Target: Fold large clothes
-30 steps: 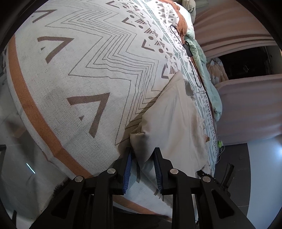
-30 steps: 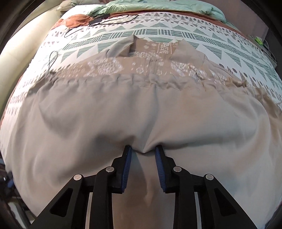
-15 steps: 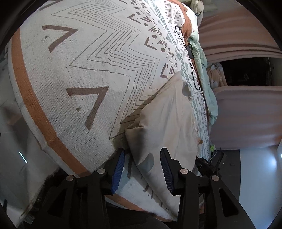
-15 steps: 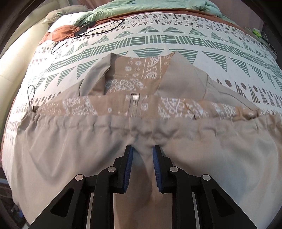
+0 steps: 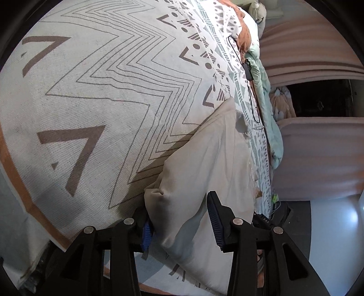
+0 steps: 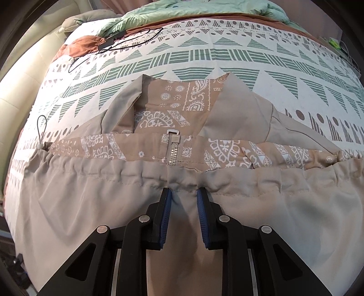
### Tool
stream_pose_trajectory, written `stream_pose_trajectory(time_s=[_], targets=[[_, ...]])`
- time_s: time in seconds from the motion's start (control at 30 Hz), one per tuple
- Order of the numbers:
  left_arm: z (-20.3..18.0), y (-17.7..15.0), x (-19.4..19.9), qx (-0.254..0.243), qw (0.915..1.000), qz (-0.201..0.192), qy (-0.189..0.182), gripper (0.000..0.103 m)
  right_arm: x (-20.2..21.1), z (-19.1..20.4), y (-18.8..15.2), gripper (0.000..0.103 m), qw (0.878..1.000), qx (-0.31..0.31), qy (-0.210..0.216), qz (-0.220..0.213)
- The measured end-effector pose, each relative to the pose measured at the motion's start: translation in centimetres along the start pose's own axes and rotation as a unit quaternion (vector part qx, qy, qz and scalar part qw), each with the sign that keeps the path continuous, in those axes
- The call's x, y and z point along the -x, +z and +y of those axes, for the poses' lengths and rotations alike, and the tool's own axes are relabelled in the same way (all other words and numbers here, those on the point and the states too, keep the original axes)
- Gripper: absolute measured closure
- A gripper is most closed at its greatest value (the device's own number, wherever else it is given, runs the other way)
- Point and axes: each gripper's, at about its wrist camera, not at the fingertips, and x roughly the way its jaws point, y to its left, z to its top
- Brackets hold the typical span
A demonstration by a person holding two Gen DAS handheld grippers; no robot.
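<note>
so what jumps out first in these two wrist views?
The beige jacket spread over the patterned bedspread, its paisley lining and zipper showing at centre of the right wrist view. The right gripper pinches its gathered hem. In the left view, the left gripper stands open around a bunched jacket corner.

The beige jacket (image 6: pixel 227 218) covers the near half of the patterned bedspread (image 6: pixel 204 54), so any low pass from the near edge meets cloth first. Beyond its open collar the bedspread lies flat and bare across to the right. At the far left a black cable (image 6: pixel 118 49) loops over the spread beside a rust cushion (image 6: pixel 77 46), and a rumpled mint quilt (image 6: pixel 193 10) banks up along the far edge. Right of the bed a dark floor strip (image 5: pixel 298 227) looks passable, though murky.
</note>
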Motion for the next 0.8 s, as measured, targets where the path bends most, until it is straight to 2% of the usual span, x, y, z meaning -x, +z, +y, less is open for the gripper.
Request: stream_pose_trajectory(time_s=[0.23, 0.43, 0.47, 0.53, 0.6, 0.7, 0.8], targets=[[-0.8, 0.1, -1.2, -0.006, 0.9999, 0.004, 0.007, 0.059, -0.6, -0.2, 1.0, 0.080, 1.000, -0.006, 0.004, -0.003], [-0.3, 0.5, -1.8, 0.016, 0.9997, 0.007, -0.018, 0.059, -0.4, -0.1, 0.9, 0.081, 1.000, -0.004, 0.004, -0.018], [-0.2, 0.5, -1.8, 0.015, 0.9998, 0.003, -0.015, 0.062, -0.1, 0.0, 0.7, 0.081, 1.000, -0.001, 0.001, -0.023], [-0.1, 0.4, -1.7, 0.018, 0.9998, 0.001, -0.007, 0.074, 0.7, 0.3, 0.1, 0.078, 1.000, 0.005, -0.006, -0.024], [0.3, 0.4, -1.5, 0.023, 0.9996, 0.002, -0.016, 0.083, 2.1, 0.4, -1.0, 0.077, 0.999, 0.004, 0.005, -0.035], [0.5, 0.1, -0.8, 0.021, 0.9993, 0.001, -0.030, 0.090, 4.4, 0.2, -2.3, 0.077, 0.999, 0.000, 0.018, -0.049], [-0.2, -0.1, 0.1, 0.013, 0.9991, -0.002, -0.041, 0.092, 7.0, -0.3, -3.5, 0.076, 0.997, -0.009, 0.040, -0.073]])
